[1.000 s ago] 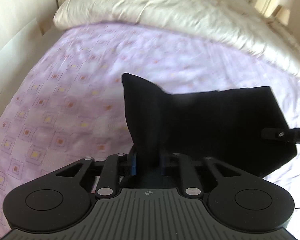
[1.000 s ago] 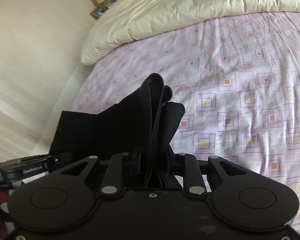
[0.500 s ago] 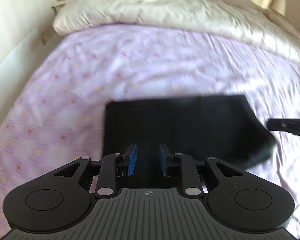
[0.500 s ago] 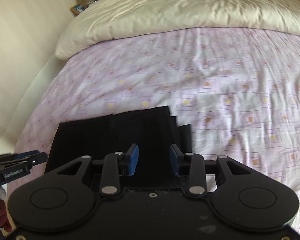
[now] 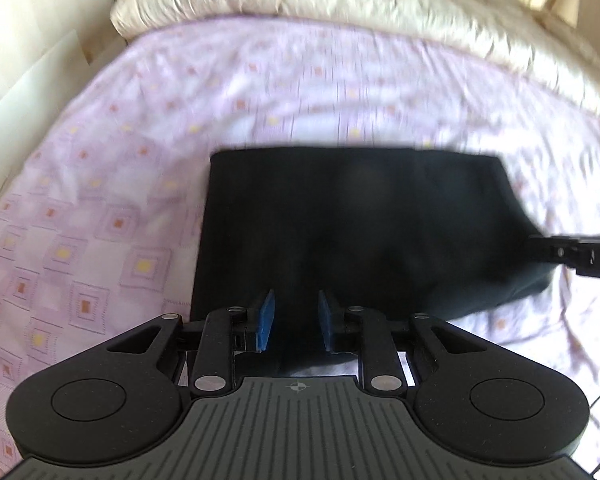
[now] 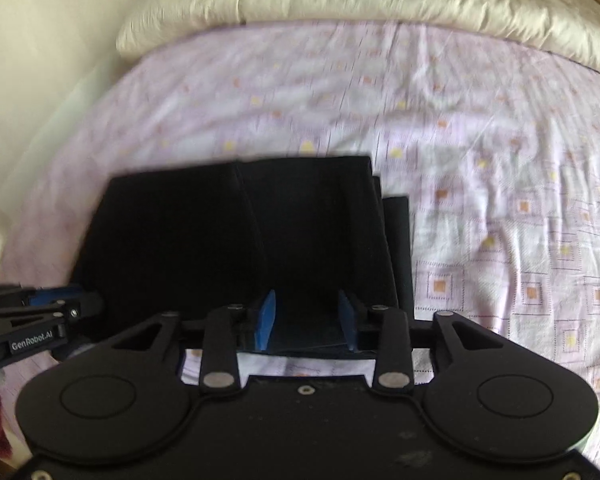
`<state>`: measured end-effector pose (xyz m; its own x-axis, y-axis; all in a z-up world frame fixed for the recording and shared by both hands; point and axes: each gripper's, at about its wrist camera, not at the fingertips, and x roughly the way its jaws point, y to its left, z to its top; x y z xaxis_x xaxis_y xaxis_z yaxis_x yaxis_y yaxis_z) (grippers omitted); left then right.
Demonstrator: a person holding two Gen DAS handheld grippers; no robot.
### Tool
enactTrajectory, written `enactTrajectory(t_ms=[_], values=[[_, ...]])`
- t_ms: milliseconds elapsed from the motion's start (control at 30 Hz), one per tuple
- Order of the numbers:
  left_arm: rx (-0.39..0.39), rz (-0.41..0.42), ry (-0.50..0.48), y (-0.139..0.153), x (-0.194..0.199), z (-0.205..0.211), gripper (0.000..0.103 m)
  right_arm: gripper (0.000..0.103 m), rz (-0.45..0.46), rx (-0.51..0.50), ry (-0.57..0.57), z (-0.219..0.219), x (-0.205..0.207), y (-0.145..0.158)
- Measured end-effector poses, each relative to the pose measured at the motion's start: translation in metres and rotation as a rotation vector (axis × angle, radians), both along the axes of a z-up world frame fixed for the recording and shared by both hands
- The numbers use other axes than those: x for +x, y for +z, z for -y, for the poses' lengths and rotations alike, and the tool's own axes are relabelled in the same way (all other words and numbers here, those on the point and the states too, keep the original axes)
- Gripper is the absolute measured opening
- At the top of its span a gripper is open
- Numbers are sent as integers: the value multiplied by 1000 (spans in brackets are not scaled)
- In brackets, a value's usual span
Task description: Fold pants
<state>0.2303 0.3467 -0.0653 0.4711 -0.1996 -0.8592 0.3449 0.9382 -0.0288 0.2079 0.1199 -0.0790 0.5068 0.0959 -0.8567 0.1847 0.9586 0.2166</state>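
Black pants (image 5: 360, 232) dropped flat on bedsheet (image 5: 100, 220), left hand-held gripper (image 5: 293, 322) released, right hand-held gripper (image 6: 306, 320) opening, empty

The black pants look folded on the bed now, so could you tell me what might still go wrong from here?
The pants lie flat, but on their right side lower layers stick out past the top one, so the stack may end up uneven. The right gripper, its jaws opening, and the open left gripper both straddle the near edge of the cloth, so pulling away carelessly could snag it and drag the fold over the sheet.
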Motion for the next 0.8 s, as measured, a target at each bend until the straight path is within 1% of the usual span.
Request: enactTrajectory(t_ms=[33,133,200,233,267,333,433,533,633,700,800], values=[[-13,13,4,7,-4,-1,24,45,20,7,-14,1,-5,7],[-45,50,11,23,-16,2,24,47,84,8,-45,5,-21,25],[-53,61,21,29,-22,6,24,53,120,-6,-61,7,-34,37],[-60,66,28,33,-27,7,24,61,133,-21,-70,6,-42,44],[-64,72,36,36,-33,9,24,65,143,-38,-76,6,-49,49],[-58,78,48,40,-43,14,24,65,161,-50,-79,7,-62,56],[-28,89,75,47,-62,23,24,65,148,-19,-57,10,-79,61],[35,118,101,54,-86,37,24,65,143,-27,-30,10,-101,70],[93,139,102,58,-110,50,24,65,154,-22,-3,12,-122,79],[90,134,92,62,-124,56,24,66,161,-12,-10,14,-137,87],[71,97,104,68,-142,63,24,69,174,1,-15,18,-160,98]])
